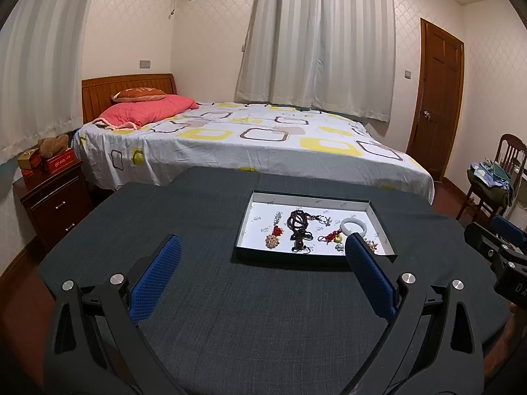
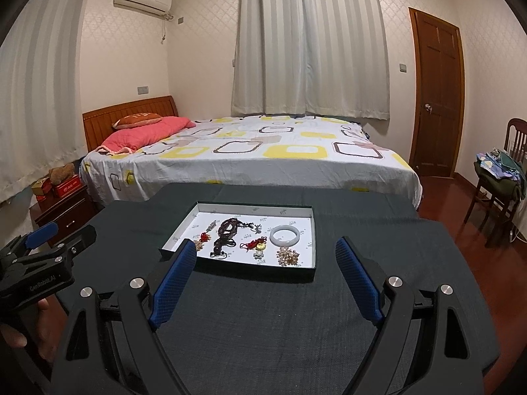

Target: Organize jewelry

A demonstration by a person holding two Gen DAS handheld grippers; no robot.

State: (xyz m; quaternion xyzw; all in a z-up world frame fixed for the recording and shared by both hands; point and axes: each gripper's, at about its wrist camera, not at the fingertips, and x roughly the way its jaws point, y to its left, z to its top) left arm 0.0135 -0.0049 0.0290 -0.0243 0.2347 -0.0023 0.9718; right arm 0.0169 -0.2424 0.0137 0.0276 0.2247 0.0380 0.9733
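So both grippers are hanging back over the dark cloth table (image 1: pixel 263 296), short of the tray (image 2: pixel 313 237), and neither is carrying anything. The left gripper (image 1: pixel 260 256) has its jaws spread wide with just bare cloth between the blue pads, and the right gripper (image 2: pixel 263 260) is the same: wide apart, nothing pinched.

All the jewelry sits inside the shallow black-rimmed tray with the white floor, out near the far half of the table. In there: a white bangle (image 2: pixel 286 234) toward the right, a cluster of pearl pieces (image 2: pixel 289 256) just in front of it, a dark beaded necklace (image 2: pixel 227 230) bunched up in the middle, a red knotted charm with a gold bit (image 2: pixel 258 244) between necklace and bangle, and a small red piece (image 2: pixel 206 237) on the left. I don't see any jewelry on the cloth outside the tray.

Honestly this fits two readings: everything's been gathered into the tray and the hands are backing off, or the pile is waiting to be sorted and the hands are lining up. I can't tell which.

If sorting is still on, I'd guess the necklace is the fiddly one, since a loose strand snags its neighbours, while the bangle looks like an easy rim pinch.
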